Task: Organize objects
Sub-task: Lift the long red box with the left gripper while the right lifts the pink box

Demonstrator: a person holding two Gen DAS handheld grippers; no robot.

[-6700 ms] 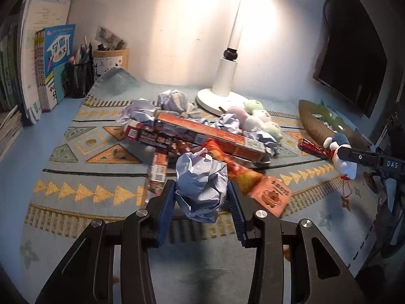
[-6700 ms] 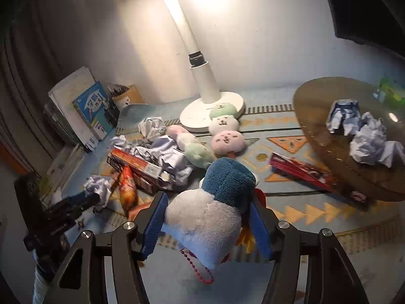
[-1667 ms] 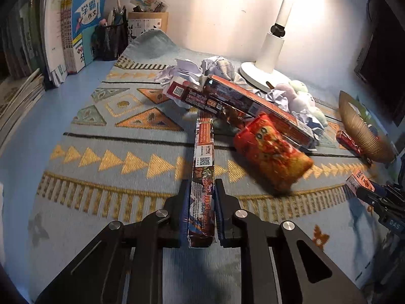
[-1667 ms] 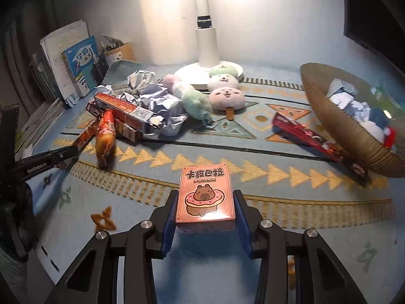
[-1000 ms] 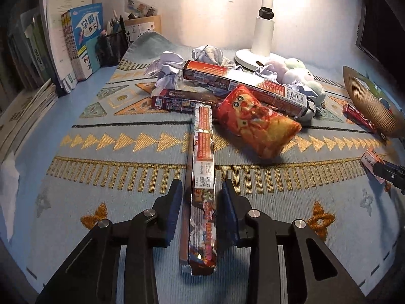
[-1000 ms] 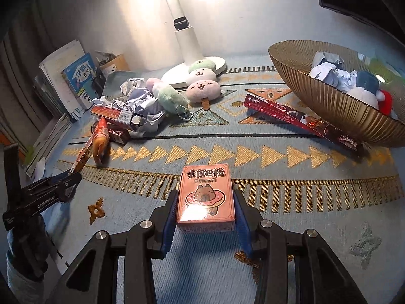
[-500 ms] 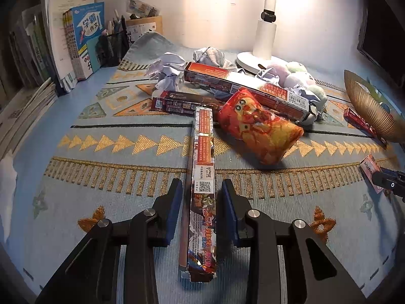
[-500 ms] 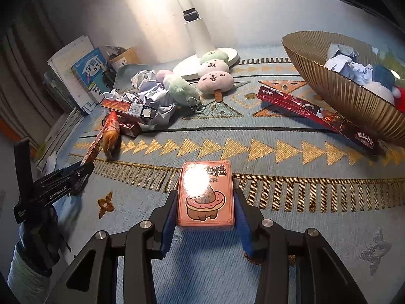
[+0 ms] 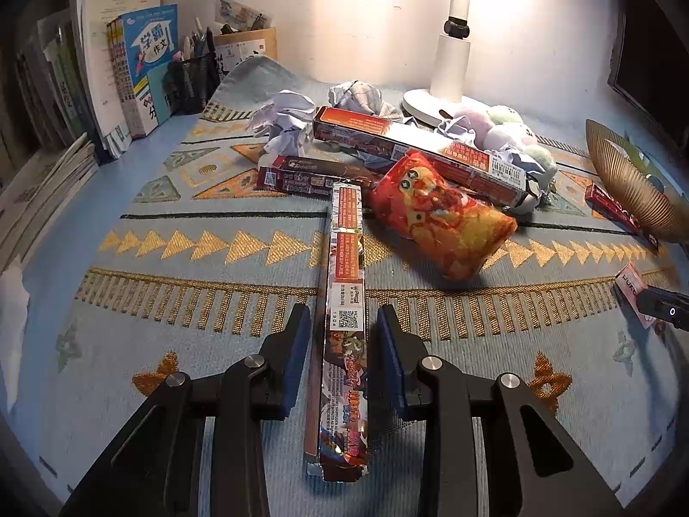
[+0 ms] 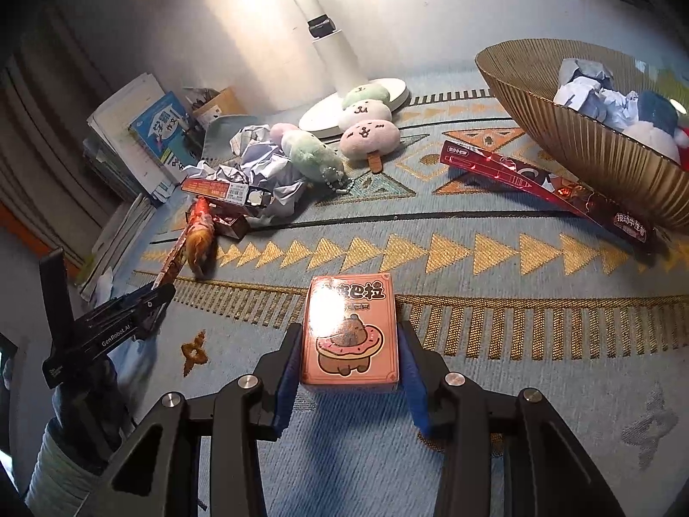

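Left-wrist view: the left gripper is held low over the patterned mat, pointing toward the lamp at the back wall; its fingers stand parted, with a visible gap on each side of the long narrow box that lies flat on the mat between them, so the tool is released around the box rather than clamping it. The box's far end reaches the red snack bag and the pile of longer boxes and crumpled paper. Books stand at the left edge. Right-wrist view: the right gripper is also low and level with the mat, aimed toward the lamp base; its blue pads sit just beside both sides of the pink card box, which lies face up on the mat. Whether the pads press the box or merely flank it cannot be told. The gold bowl at right holds crumpled paper and a plush toy; a red box leans at its foot. Plush toys lie near the lamp base. The left gripper appears at the left edge of this view.
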